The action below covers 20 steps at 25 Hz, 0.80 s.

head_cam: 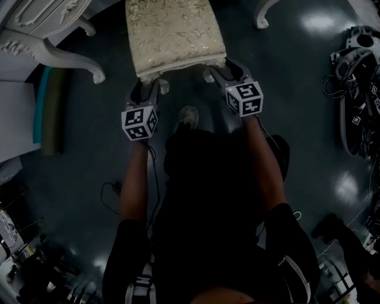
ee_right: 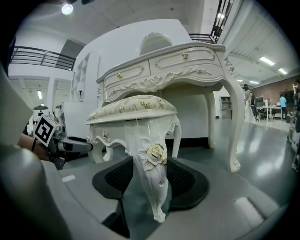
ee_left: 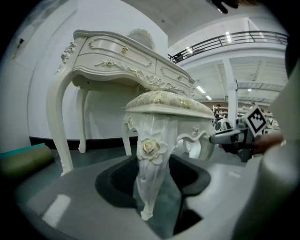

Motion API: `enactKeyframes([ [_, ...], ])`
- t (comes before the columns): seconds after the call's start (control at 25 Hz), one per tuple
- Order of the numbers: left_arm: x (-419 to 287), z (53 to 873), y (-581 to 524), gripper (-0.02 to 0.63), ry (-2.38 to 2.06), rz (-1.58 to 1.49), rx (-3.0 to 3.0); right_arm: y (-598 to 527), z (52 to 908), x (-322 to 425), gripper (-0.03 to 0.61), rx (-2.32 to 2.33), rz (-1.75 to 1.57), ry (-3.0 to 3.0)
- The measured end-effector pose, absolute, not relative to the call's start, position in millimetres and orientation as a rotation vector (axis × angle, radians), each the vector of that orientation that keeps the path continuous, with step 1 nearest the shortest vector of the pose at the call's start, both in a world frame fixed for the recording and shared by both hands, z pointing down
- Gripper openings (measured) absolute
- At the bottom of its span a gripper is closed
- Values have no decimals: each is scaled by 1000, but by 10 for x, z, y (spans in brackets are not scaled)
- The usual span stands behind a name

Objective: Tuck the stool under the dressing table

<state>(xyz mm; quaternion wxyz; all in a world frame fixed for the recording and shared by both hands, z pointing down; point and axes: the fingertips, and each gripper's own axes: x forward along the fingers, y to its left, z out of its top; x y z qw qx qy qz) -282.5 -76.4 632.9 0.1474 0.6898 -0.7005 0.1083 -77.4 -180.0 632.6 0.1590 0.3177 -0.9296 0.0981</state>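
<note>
The head view shows the stool point(head_cam: 172, 29) on the far side, between two curved legs of the dressing table point(head_cam: 35, 24). Only the gripper views show the grip. The left gripper point(head_cam: 148, 89) is clamped on the near-left leg point(ee_left: 150, 159), and the right gripper point(head_cam: 222, 72) on the near-right leg point(ee_right: 152, 173) (a carved rose on each).

The stool point(head_cam: 172, 35) stands at twelve o'clock, ahead of the person's shoe point(head_cam: 188, 116). The dressing table point(head_cam: 35, 27) lies at ten o'clock, with one table leg point(head_cam: 261, 18) at one (both gripper views put the table behind the stool). The left gripper point(head_cam: 151, 86) clasps the near-left leg point(ee_left: 151, 164) at the stool's seven o'clock corner. The right gripper point(head_cam: 221, 72) clasps the near-right leg point(ee_right: 152, 173) at five. A rolled mat point(head_cam: 52, 110) lies at nine o'clock, cables point(head_cam: 356, 89) at three.
</note>
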Motion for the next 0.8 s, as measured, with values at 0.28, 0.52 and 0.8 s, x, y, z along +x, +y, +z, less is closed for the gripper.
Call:
enactKeyframes([
  [0.28,-2981,6318,-1065,221,-2031,297,1983,-2083,6317,-923,229,916,282,-2658],
  [0.52,-3090,6320,-1315,222,-2049,285,1986,-2337,6314,-1032,230,929,282,-2659],
  [0.8,-3190,6329,-1588,222,-2071,275,1994,-2611,6329,-1134,230,929,278,-2669],
])
